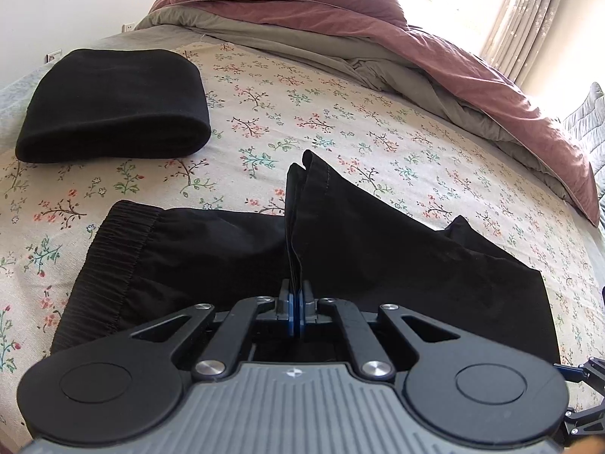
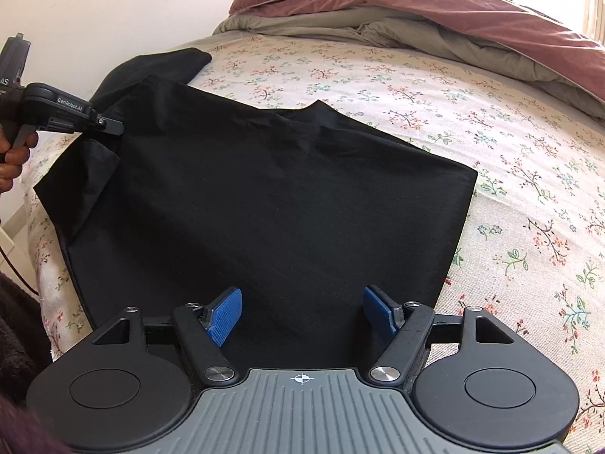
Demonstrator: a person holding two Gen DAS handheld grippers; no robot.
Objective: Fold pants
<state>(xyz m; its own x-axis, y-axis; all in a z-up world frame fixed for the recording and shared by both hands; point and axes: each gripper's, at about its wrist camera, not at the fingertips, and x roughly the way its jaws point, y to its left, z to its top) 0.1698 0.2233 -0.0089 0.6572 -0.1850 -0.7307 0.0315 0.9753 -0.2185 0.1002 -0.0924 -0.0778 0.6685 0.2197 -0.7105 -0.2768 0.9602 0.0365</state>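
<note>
Black pants (image 2: 264,196) lie partly folded on the floral bedsheet (image 2: 510,151). In the left wrist view the pants (image 1: 378,249) show an elastic waistband (image 1: 113,257) at the left. My left gripper (image 1: 295,295) is shut on the stacked leg hems, which stand up from its pads. It also shows in the right wrist view (image 2: 113,126) at the pants' far left corner. My right gripper (image 2: 302,314) is open over the near edge of the pants, with nothing between its blue pads (image 2: 225,316).
A folded black garment (image 1: 113,106) lies on the bed at the far left. A bunched maroon and grey duvet (image 1: 359,26) runs along the far side. Curtains (image 1: 529,19) hang at the right. The bed's edge is at the left in the right wrist view.
</note>
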